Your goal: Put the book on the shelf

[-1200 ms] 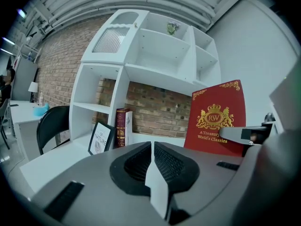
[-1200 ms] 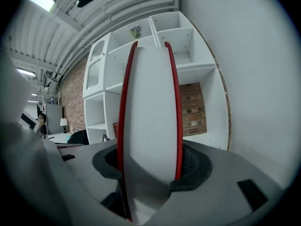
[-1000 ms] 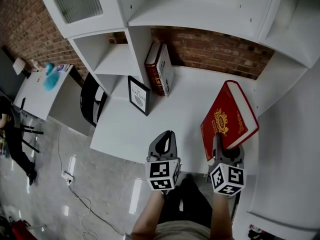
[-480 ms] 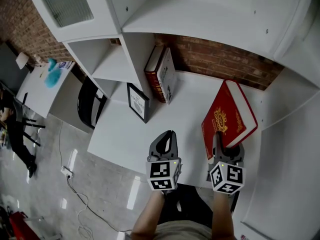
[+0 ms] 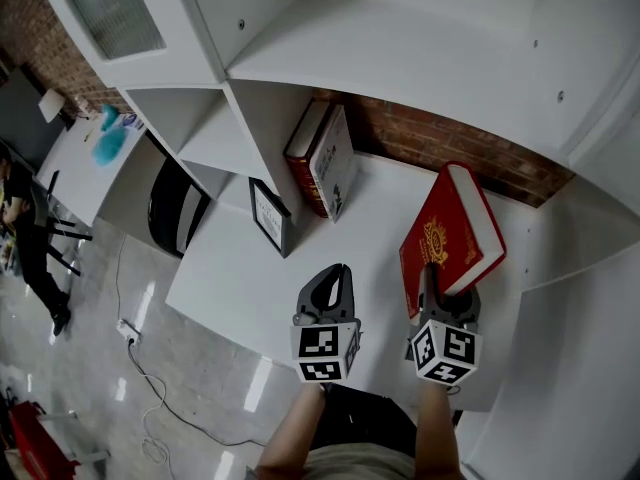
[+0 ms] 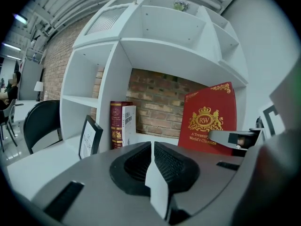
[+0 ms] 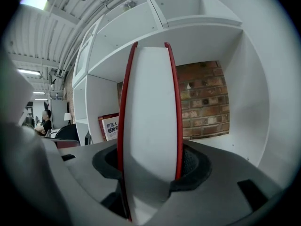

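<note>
Two hand-held grippers, side by side at the near edge of the white desk (image 5: 235, 268).

Right hand-held gripper (image 5: 447, 290): jaws spread wide, pressed on both covers of one thick red book (image 5: 450, 233) at its lower edge, white page block filling the gap. Holds it upright, leaning slightly, over the right part of the desk, below the white shelf (image 5: 400, 58) and in front of the brick wall. Gold crest on the front cover.

Left hand-held gripper (image 5: 337, 280): jaws closed together, nothing between them. Hovers just left of the red book, not touching it.

Farther back, two more books standing against the shelf's upright panel: one dark red book (image 5: 305, 153) and one white book (image 5: 335, 163), touching. Three books in all.

One black-framed picture (image 5: 268, 216) standing left of them. One black chair (image 5: 170, 208) beyond the desk's left side.
</note>
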A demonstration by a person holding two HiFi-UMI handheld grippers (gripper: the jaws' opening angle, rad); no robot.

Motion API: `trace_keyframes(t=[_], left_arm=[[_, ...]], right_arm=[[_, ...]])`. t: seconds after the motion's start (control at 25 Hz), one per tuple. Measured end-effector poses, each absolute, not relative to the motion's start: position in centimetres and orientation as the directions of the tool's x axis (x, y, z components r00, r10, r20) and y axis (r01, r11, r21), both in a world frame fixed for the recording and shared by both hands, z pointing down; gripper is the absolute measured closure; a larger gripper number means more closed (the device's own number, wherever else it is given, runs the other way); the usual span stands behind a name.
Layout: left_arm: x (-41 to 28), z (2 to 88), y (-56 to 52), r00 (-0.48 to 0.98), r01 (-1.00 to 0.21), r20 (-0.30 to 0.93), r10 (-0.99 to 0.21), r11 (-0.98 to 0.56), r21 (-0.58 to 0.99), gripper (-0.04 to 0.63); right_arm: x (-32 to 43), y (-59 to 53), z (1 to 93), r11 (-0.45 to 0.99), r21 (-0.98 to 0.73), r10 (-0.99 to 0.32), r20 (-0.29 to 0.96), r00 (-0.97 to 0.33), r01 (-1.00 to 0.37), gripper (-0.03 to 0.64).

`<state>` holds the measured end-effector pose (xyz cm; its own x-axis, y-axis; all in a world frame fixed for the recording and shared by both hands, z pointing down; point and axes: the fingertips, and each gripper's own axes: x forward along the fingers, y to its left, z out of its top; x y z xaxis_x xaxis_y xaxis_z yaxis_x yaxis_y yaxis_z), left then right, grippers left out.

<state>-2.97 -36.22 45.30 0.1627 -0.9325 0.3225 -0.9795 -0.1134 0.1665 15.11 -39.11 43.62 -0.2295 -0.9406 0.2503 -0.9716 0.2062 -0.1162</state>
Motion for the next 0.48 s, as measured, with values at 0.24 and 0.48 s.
trace_keyframes(t=[0.24, 0.48], left_arm=[[-2.8, 45.9, -37.7, 0.139, -0.982, 0.328, -0.935, -0.088, 0.165, 0.563], [-2.7, 46.7, -38.6, 0.136, -0.983, 0.344, -0.929, -0.082, 0.167, 0.563]], right_arm=[[15.0, -41.8, 44.6, 0.220, -0.112, -0.937, 0.252, -0.242, -0.969, 0.370], [14.8, -43.3, 45.3, 0.220, -0.098, -0.936, 0.259, -0.239, -0.971, 0.371]])
